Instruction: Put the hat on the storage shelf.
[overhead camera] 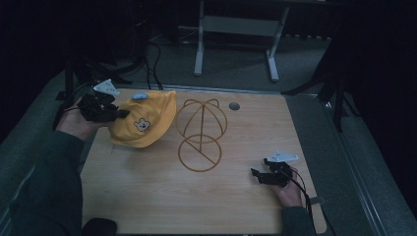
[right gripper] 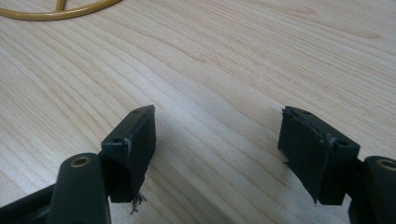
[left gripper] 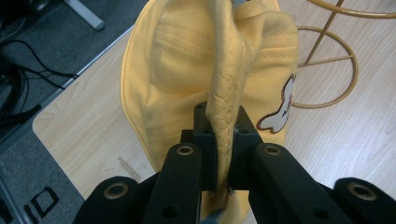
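Observation:
A yellow cap (overhead camera: 145,120) with a small bear patch hangs at the table's back left, lifted off the wood. My left gripper (overhead camera: 122,113) is shut on its stitched edge; in the left gripper view the fabric fold (left gripper: 224,116) is pinched between the two black jaws of the left gripper (left gripper: 223,140). A gold wire cap stand (overhead camera: 200,133) lies in the middle of the table, just right of the cap. My right gripper (overhead camera: 259,172) rests low at the front right, open with only bare wood between the jaws of the right gripper (right gripper: 217,144).
The wooden table (overhead camera: 162,196) has a small round grommet (overhead camera: 234,105) near its back edge. Cables (overhead camera: 152,69) and a metal desk frame (overhead camera: 236,34) stand on the dark floor behind. A curve of the stand's base ring (right gripper: 60,11) crosses the right gripper view's top left.

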A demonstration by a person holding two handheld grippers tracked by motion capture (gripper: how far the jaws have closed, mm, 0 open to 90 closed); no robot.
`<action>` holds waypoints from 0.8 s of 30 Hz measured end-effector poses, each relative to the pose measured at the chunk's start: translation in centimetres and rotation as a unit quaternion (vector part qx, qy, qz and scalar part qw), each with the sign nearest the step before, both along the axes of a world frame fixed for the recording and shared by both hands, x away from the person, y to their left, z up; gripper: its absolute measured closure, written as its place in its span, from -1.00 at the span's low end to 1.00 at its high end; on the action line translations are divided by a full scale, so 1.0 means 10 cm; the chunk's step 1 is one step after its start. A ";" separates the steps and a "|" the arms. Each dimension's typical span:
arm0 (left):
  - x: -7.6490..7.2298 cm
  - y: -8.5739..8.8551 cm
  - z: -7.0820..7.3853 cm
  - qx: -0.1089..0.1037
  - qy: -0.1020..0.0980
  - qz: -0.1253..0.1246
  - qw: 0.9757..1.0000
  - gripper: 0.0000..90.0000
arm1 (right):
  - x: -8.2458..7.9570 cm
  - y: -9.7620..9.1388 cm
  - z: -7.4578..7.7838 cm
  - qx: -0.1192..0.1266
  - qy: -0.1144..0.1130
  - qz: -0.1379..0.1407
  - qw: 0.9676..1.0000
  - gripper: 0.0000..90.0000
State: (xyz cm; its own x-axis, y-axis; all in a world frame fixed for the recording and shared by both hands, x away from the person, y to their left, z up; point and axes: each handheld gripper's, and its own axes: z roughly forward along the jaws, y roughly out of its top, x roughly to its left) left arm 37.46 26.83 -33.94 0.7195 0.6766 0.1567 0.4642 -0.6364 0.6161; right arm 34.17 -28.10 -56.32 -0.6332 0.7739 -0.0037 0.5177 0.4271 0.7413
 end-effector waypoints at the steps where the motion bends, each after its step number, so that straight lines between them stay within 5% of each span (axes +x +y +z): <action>1: 0.00 0.00 0.01 -0.001 -0.003 -0.002 1.000 0.89 | 0.00 0.00 0.00 0.000 0.000 0.000 1.000 -0.39; 24: -0.10 0.06 0.16 -0.036 -0.024 -0.038 0.998 0.89 | 0.00 0.00 0.00 0.000 0.000 0.000 1.000 -0.39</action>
State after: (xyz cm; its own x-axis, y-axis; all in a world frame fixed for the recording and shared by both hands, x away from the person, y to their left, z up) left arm 36.44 27.39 -32.33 0.7624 0.6304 0.1462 0.3842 -0.6227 0.6817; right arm 34.17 -28.09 -56.32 -0.6335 0.7738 -0.0032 0.5183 0.4274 0.7408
